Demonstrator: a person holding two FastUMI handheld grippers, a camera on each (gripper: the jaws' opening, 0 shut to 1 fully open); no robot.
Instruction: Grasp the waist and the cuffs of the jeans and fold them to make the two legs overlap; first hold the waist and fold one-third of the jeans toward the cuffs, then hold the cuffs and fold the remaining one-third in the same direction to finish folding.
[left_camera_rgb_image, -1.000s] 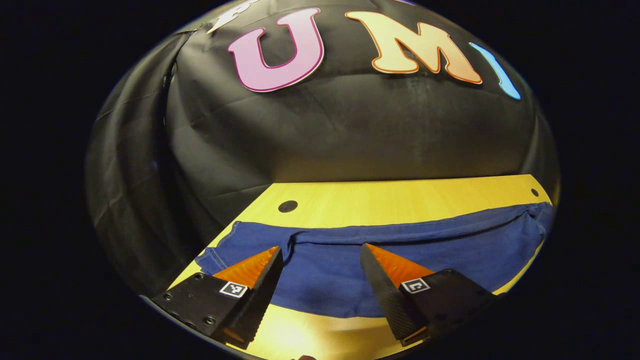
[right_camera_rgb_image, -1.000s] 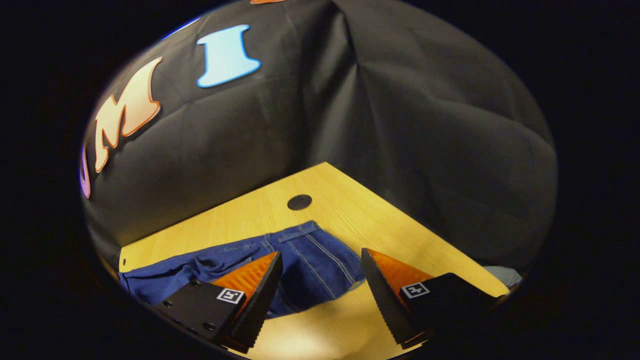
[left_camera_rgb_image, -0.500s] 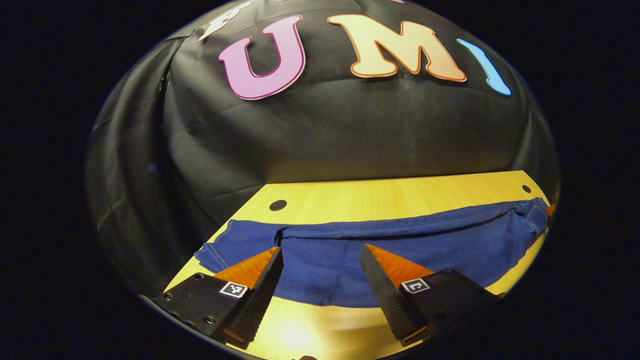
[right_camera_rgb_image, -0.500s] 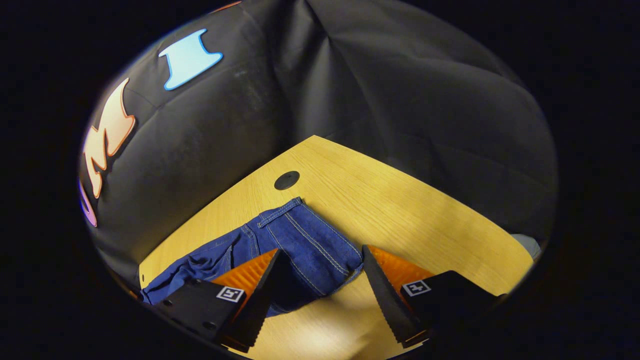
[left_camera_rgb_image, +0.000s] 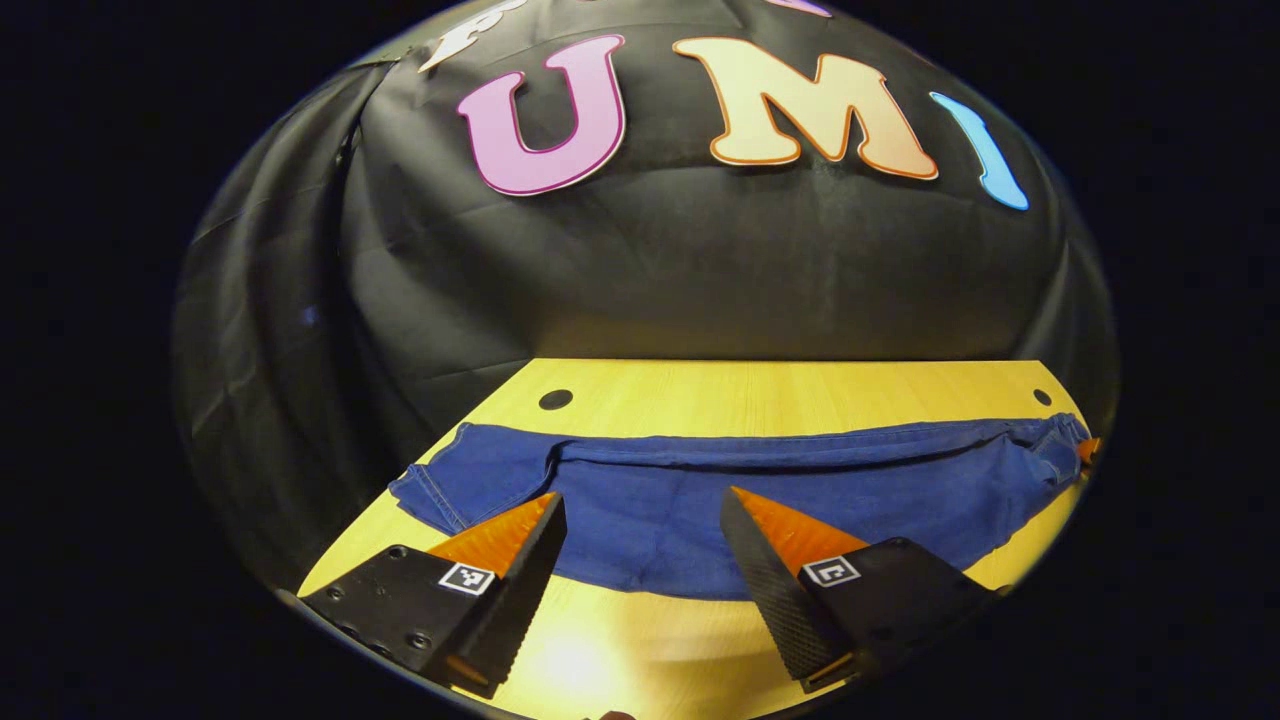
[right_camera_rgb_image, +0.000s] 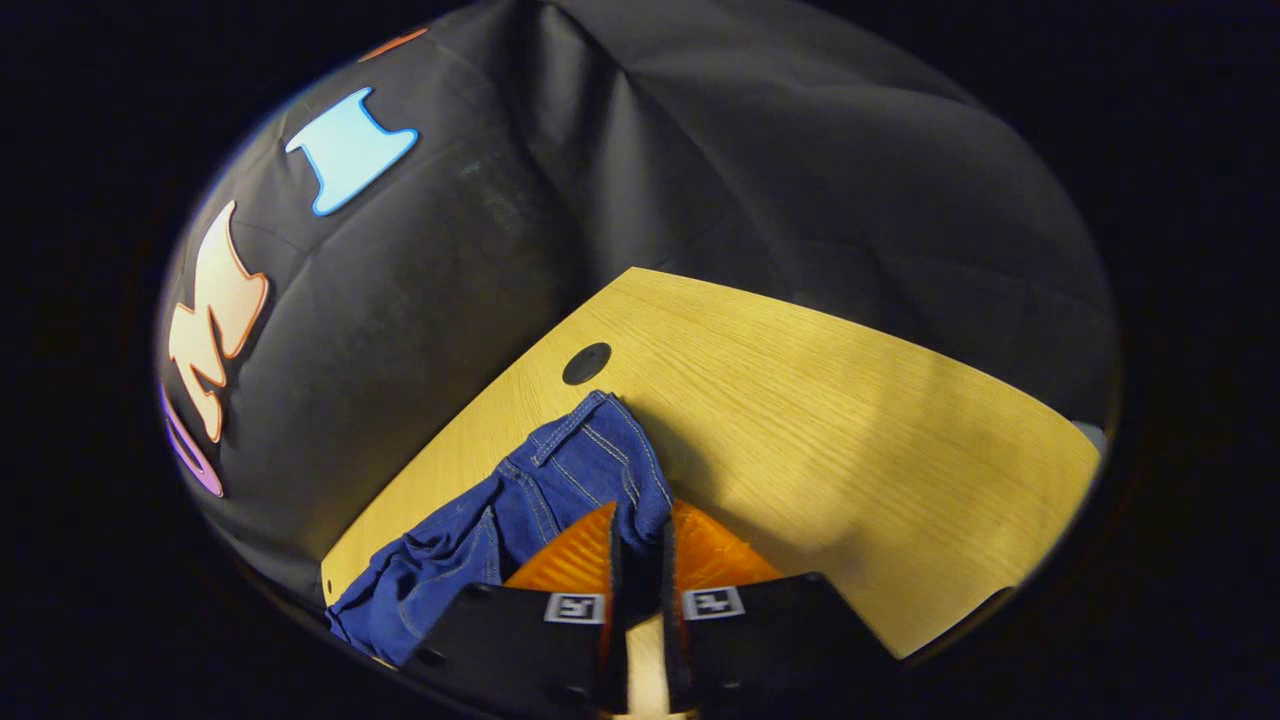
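The jeans (left_camera_rgb_image: 700, 500) are showing deep blue, with paler stitching running along the seams (clearest in the right gripper view (right_camera_rgb_image: 585, 470)). The table (left_camera_rgb_image: 780, 395) is glowing yellow with a fine wood grain, dark round holes (right_camera_rgb_image: 586, 363) dotting its far corners.

A pale wooden tabletop (left_camera_rgb_image: 760, 395) stood against the black cloth wall (left_camera_rgb_image: 640, 270), which hung creased and bunched at the corner. Round dark holes (right_camera_rgb_image: 586, 363) sat near the tabletop's far corners, one at each end.
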